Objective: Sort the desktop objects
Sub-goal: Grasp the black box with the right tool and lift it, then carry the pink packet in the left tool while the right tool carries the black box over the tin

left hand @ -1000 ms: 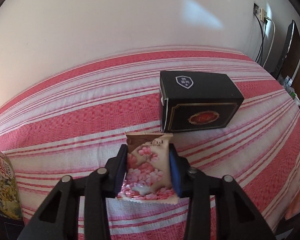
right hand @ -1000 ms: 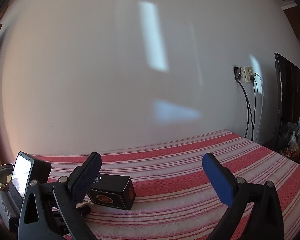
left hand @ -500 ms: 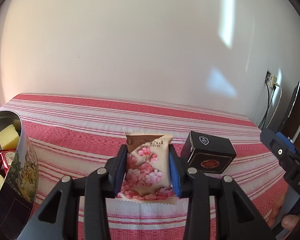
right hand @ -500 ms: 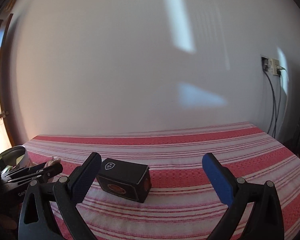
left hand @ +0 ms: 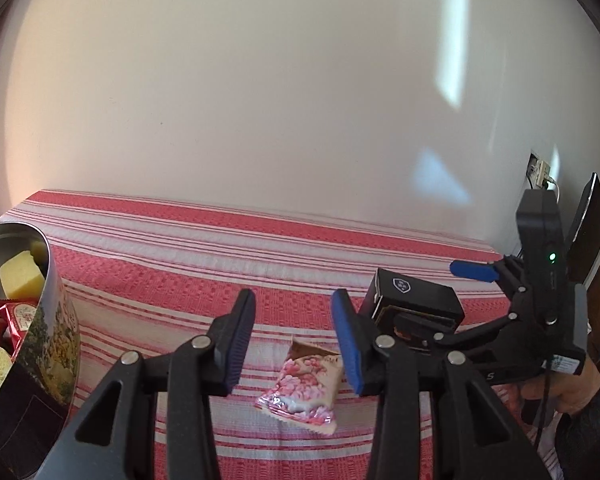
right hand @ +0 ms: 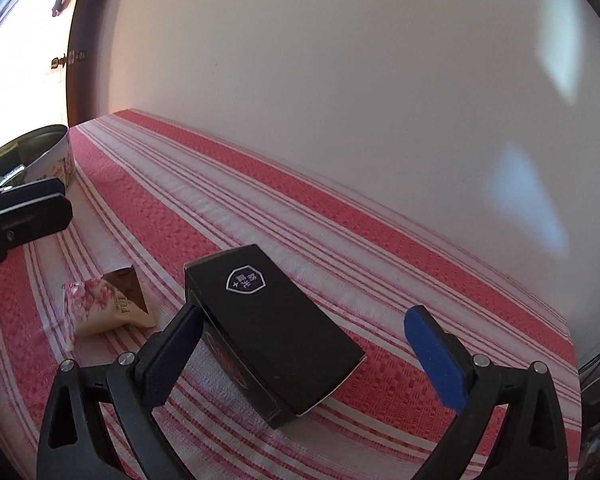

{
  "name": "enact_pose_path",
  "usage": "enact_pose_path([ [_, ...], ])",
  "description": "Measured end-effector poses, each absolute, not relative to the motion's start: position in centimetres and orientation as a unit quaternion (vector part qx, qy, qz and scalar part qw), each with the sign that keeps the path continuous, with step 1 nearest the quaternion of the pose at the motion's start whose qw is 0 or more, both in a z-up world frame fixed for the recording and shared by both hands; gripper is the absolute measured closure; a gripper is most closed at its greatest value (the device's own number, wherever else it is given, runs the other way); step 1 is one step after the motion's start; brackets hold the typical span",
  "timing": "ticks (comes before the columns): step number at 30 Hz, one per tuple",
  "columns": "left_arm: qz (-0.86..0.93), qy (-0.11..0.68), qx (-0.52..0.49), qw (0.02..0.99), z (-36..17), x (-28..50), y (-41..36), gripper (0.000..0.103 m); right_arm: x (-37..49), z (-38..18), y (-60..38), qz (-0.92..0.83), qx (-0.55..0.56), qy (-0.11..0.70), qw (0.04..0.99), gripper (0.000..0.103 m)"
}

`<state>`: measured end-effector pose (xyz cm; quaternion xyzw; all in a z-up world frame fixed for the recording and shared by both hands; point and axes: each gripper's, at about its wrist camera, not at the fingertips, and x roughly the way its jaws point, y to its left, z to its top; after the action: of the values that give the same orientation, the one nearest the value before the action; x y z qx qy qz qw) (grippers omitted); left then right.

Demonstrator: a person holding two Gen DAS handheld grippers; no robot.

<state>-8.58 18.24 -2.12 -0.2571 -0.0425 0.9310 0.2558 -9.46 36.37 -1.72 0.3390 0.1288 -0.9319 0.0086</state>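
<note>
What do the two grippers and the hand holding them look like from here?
Both grippers, left gripper and right gripper, are black plastic linkages with silver rivets and blue pads. The right one carries a black box with a green light, white label and black cable; dark sleeve.

Sunlit plain wall (left hand: 260,100) behind red-striped cloth (left hand: 220,248).

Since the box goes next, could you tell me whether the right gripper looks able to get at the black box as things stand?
Probably yes: the right gripper is open with the black box already lying between its fingers, nothing blocking.
</note>
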Motion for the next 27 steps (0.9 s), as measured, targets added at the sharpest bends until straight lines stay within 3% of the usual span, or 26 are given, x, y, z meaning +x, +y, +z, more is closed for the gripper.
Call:
enact_pose_path([
  [1,0.929,-0.051,-0.261,0.258,-2.2,-8.8,18.1,0.064,-9.7,-2.1,36.3,-0.929,0.345,0.133,0.006,0.006],
  [2,0.926,-0.061,-0.268,0.259,-2.4,-9.2,17.8,0.064,-9.7,-2.4,36.2,-0.928,0.347,0.138,0.0,0.019],
  [3,0.923,-0.071,-0.277,0.259,-2.5,-9.6,17.4,0.063,-9.8,-2.7,36.2,-0.927,0.349,0.139,-0.004,0.039],
  [5,0.917,-0.093,-0.296,0.25,-3.0,-10.5,16.7,0.059,-10.1,-3.1,36.3,-0.921,0.366,0.13,-0.012,0.051],
  [10,0.903,-0.104,-0.325,0.262,-4.1,-10.9,16.7,0.057,-9.3,-2.2,37.1,-0.933,0.346,0.096,0.0,0.052],
  [15,0.884,-0.036,-0.35,0.307,-4.4,-9.8,19.2,0.056,-6.8,-0.5,38.8,-0.956,0.292,0.019,-0.007,0.052],
  [20,0.859,0.008,-0.429,0.279,-6.3,-10.6,21.5,0.056,-5.7,0.2,38.7,-0.965,0.262,0.009,-0.02,0.052],
  [25,0.864,0.057,-0.427,0.26,-6.3,-9.8,23.1,0.052,-5.6,0.6,37.5,-0.968,0.249,0.005,-0.017,0.052],
  [27,0.865,0.067,-0.426,0.256,-6.2,-9.6,23.6,0.058,-5.5,0.4,37.2,-0.968,0.249,0.011,-0.018,0.052],
])
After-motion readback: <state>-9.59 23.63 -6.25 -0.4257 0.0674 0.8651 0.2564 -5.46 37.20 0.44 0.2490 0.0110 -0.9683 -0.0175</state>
